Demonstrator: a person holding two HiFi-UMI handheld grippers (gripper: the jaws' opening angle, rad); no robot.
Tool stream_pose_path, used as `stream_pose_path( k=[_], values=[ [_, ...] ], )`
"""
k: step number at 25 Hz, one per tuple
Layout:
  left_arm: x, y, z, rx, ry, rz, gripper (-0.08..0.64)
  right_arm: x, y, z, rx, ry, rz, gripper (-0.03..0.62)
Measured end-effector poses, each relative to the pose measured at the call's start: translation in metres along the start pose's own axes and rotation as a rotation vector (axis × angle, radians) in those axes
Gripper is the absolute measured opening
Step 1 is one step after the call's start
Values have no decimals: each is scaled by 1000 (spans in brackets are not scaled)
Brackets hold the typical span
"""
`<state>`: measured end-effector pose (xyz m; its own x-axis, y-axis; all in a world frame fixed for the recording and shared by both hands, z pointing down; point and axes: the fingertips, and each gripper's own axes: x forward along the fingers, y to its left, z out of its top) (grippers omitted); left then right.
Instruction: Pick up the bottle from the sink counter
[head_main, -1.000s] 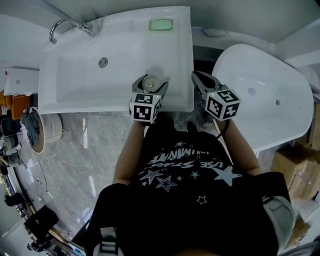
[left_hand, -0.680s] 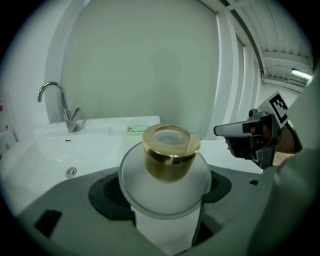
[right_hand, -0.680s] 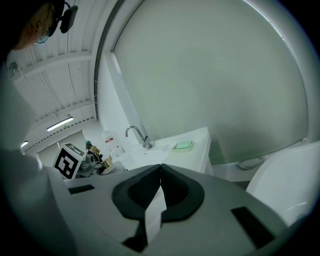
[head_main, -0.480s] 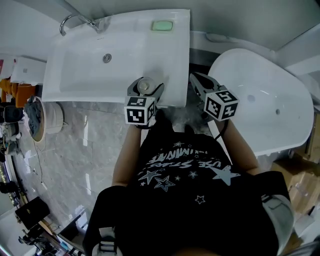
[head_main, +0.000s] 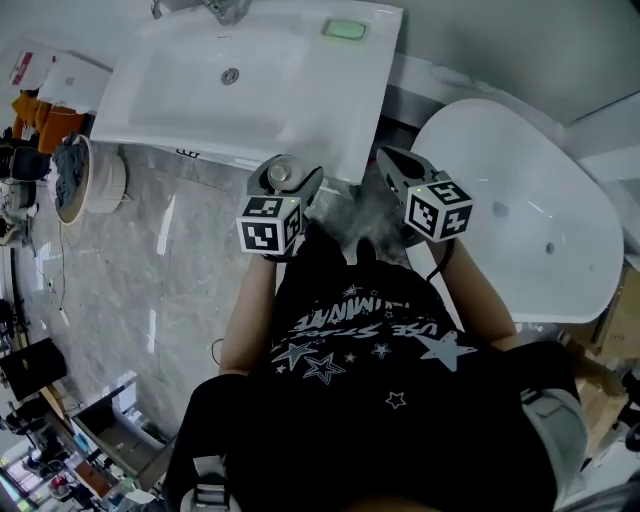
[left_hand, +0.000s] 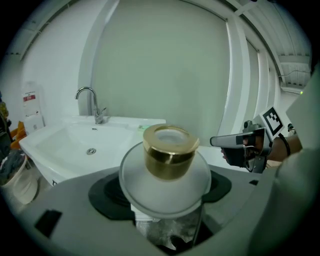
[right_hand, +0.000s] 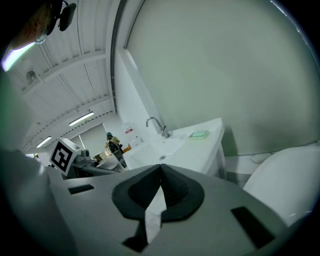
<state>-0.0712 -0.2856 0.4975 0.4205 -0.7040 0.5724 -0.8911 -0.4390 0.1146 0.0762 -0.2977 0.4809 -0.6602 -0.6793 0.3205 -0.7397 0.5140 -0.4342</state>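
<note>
Over the front edge of the sink counter (head_main: 330, 110), in the head view, you have the bottle (head_main: 279, 172) between the fingers of your left gripper (head_main: 285, 177), which press on it from both sides. From above only its round top shows. Your right gripper (head_main: 392, 160) waits just beside, near the bathtub (head_main: 520, 200), and it carries nothing.

From the left gripper view, the grasp looks good: the two jaws pinch the lower body of the bottle, and the counter with its basin (left_hand: 75, 145) and faucet (left_hand: 92, 102) lies behind and lower. So I judge the picking up is mostly done (the bottle seems to touch no surface, though its bottom is hidden by the jaws). What is left, I think, is only to carry it clear and keep it steady.

About the bottle itself: it has a frosted white body with wide round shoulders, and a short golden cap (left_hand: 170, 150) with a pale disc on top. It stands upright in the jaws. A glass-like body may be slippery, so please keep the pressure.

From the right gripper view, the two dark pads are pressed together and nothing is between them
</note>
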Motion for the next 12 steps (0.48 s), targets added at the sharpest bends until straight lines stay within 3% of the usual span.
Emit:
stream_pose_path(
  k=[12],
  values=[
    [-77,5,-37,-117,-66,104,359,5,64,-42,-44,96,138,6]
  ],
)
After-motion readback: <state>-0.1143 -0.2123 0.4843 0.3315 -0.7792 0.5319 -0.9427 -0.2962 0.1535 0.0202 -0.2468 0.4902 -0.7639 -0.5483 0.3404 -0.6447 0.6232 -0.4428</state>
